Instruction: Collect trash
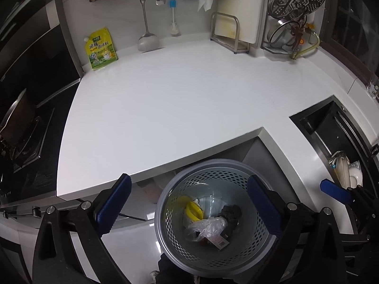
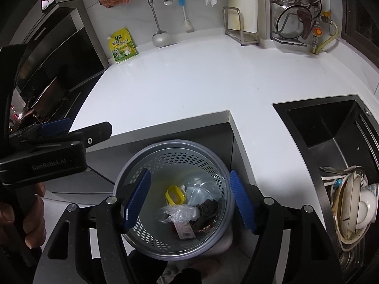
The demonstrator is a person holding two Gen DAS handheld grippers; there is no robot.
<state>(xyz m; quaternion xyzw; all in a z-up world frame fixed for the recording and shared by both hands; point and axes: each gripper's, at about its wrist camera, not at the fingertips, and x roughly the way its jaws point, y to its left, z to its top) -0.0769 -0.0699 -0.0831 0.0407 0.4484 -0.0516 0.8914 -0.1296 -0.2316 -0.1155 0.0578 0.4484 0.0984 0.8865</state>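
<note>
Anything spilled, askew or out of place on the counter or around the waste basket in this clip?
Nothing spilled. The grey basket stands upright with the trash inside, and the counter is bare apart from a yellow seasoning pouch leaning on the back wall. Dirty dishes are piled in the sink.

counter (image 1: 165, 108) white | on it: yellow pouch (image 1: 100, 49), board rack (image 1: 228, 35), dish rack (image 1: 291, 23)
</note>
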